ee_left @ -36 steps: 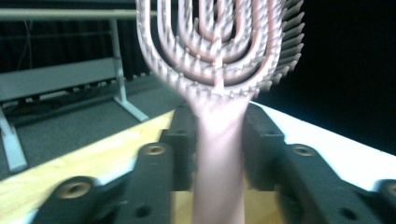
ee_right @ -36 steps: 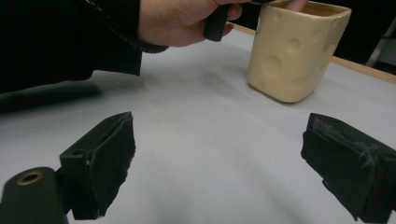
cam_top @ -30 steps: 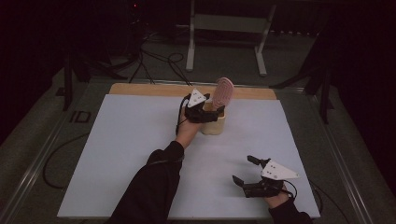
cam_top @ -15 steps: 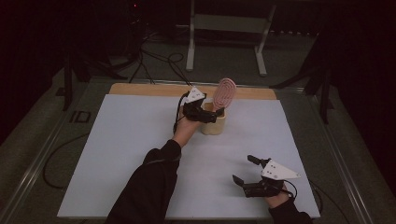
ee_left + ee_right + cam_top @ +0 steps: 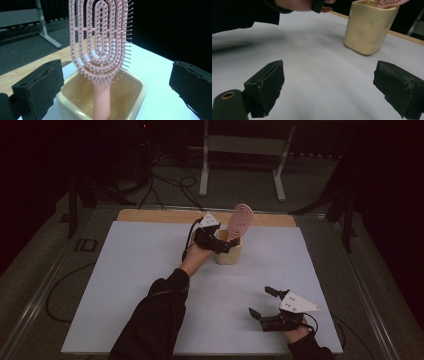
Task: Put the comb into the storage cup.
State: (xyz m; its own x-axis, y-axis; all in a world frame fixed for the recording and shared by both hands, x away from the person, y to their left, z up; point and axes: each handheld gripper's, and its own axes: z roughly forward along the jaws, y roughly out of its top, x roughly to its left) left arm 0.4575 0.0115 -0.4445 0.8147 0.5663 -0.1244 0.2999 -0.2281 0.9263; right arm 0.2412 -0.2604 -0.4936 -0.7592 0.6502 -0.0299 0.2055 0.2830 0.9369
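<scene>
Since a second ago the left gripper (image 5: 226,245) has let go of the pink hairbrush (image 5: 240,222), its jaws just spreading wide. The brush stands handle-down in the cream cup (image 5: 229,254) on the counter (image 5: 125,285), leaning on its rim. The right gripper (image 5: 265,303) rests released, empty.

No readable text, label, brand, number or sign is seen in any view. No print or marking is borne by any surface shown, near or far.
</scene>
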